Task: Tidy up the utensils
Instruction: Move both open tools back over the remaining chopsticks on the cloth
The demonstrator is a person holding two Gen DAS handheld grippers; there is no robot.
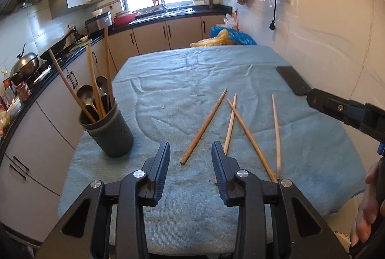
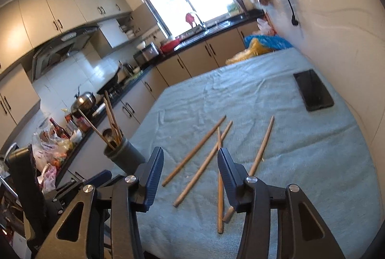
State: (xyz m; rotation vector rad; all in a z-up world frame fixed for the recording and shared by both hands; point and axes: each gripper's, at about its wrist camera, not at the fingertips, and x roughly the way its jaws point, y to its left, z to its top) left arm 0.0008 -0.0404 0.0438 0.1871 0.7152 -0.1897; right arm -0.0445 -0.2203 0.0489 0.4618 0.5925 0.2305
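Several wooden chopsticks [image 1: 204, 125] lie loose on the teal cloth [image 1: 192, 71], two of them crossed [image 1: 250, 138]. A grey holder [image 1: 108, 129] at the cloth's left edge stands upright with chopsticks and spoons in it. My left gripper [image 1: 190, 145] is open just short of the nearest chopstick's end, its pads touching nothing. My right gripper [image 2: 190, 150] is open wider over the same chopsticks [image 2: 204, 162]; two show in its gap and none is pinched. The holder [image 2: 122, 155] is to its left.
A black phone [image 2: 312, 90] lies near the wall on the cloth's right side. Blue and yellow bags [image 1: 223, 38] sit past the far edge. A counter with a wok [image 1: 24, 66] and bottles runs along the left. A hand [image 1: 368, 206] holds the right gripper's handle.
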